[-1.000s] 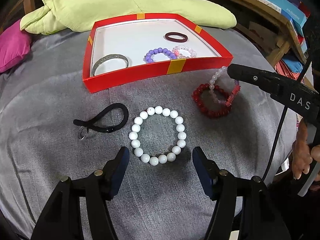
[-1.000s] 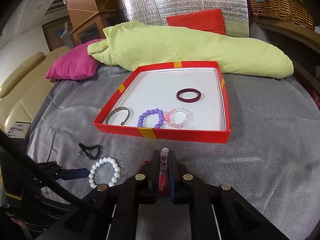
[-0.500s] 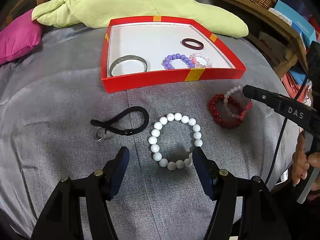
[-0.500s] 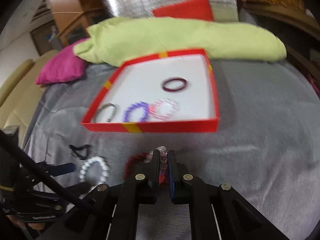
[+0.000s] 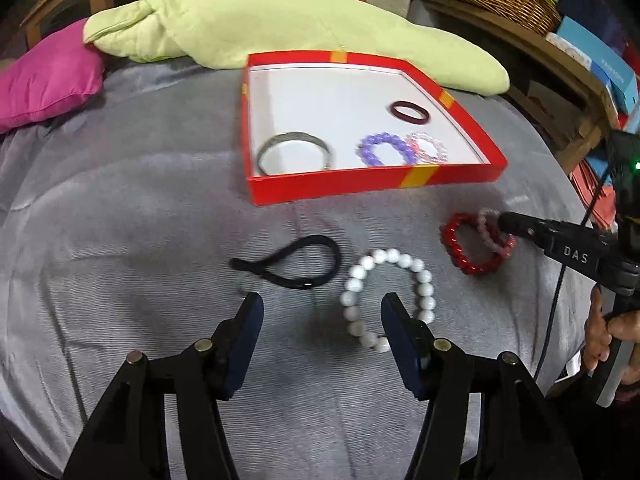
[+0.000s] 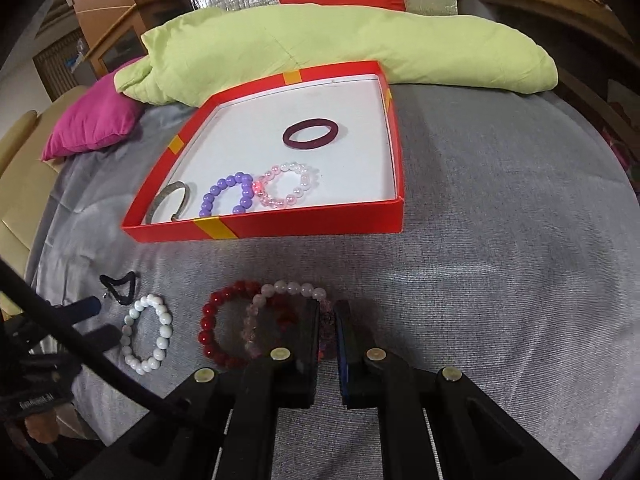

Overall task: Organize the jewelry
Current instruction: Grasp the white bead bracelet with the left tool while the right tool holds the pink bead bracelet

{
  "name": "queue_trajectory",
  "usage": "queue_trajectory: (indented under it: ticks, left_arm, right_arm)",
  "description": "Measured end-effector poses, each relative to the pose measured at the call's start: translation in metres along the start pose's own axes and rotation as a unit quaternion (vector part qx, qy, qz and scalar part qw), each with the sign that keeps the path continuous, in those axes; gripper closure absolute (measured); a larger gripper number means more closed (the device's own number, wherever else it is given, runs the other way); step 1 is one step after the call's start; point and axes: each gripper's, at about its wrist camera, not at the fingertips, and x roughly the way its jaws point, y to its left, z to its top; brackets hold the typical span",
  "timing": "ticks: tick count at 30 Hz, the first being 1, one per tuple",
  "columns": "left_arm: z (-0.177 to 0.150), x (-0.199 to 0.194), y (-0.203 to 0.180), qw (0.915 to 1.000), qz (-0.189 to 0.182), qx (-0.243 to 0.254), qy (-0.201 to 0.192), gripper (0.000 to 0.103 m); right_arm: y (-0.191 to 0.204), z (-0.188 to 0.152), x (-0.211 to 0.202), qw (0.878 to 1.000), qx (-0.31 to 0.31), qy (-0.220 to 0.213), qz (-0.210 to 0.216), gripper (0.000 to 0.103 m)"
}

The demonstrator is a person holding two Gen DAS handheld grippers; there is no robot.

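Hovering low over the grey cloth (image 5: 132, 208), the left gripper (image 5: 322, 312) shows in the bottom centre of the left wrist view with its jaws spread wide and nothing between them. Its right finger overlaps the near edge of the white bead bracelet (image 5: 388, 300), which lies flat just right of frame centre; contact cannot be told. Left of that bracelet lies a black cord loop (image 5: 296, 264), also flat on the cloth.

At right of the same view, the right gripper (image 5: 505, 222) reaches in from the frame edge. In the right wrist view, bottom centre, its fingers (image 6: 310, 332) stand nearly together, with a narrow gap showing, clamped on the pink bead bracelet (image 6: 280, 292). That bracelet overlaps the red bead bracelet (image 6: 216, 324); both sit on the cloth in front of the box.

The red box (image 6: 312, 228) fills the upper middle of the right wrist view. Inside, on its white floor:
- dark maroon bangle (image 6: 310, 134), toward the far side
- clear pink bead bracelet (image 6: 288, 184), near the front wall
- purple bead bracelet (image 6: 228, 196), touching the clear pink one on its left
- silver cuff (image 6: 176, 200), in the near left corner

Behind the box, across the top of the frame, lies a pale green pillow (image 6: 320, 48); a magenta cushion (image 6: 92, 120) sits at upper left.
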Motion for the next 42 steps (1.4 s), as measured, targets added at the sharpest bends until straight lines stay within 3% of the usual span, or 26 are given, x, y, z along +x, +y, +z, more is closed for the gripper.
queue_trajectory:
  ticks: [3, 5, 15, 26, 30, 42]
  left_arm:
    - [-0.002, 0.001, 0.004, 1.0, -0.003, -0.002, 0.005, 0.045]
    - [-0.004, 0.002, 0.001, 0.9999, -0.009, 0.003, 0.012, 0.055]
    - [-0.004, 0.013, -0.018, 0.999, -0.028, 0.024, 0.025, 0.055]
    - [-0.004, 0.018, -0.018, 0.9992, 0.0, 0.037, 0.016, 0.081]
    - [-0.003, 0.013, -0.019, 0.9989, 0.005, 0.045, 0.006, 0.089]
    - [-0.002, 0.0, -0.017, 0.9984, -0.005, 0.055, -0.009, 0.095]
  right_arm:
    - [0.0, -0.001, 0.001, 1.0, -0.002, 0.003, -0.006, 0.095]
    - [0.002, 0.0, 0.002, 1.0, -0.008, 0.003, -0.012, 0.095]
    - [0.007, 0.0, 0.007, 0.999, -0.024, 0.006, -0.022, 0.094]
    - [0.008, -0.004, 0.006, 0.999, -0.038, 0.009, -0.005, 0.09]
    - [0.01, -0.004, 0.002, 0.999, -0.037, -0.002, 0.002, 0.095]
    - [-0.001, 0.006, -0.021, 0.998, 0.004, -0.056, 0.028, 0.095]
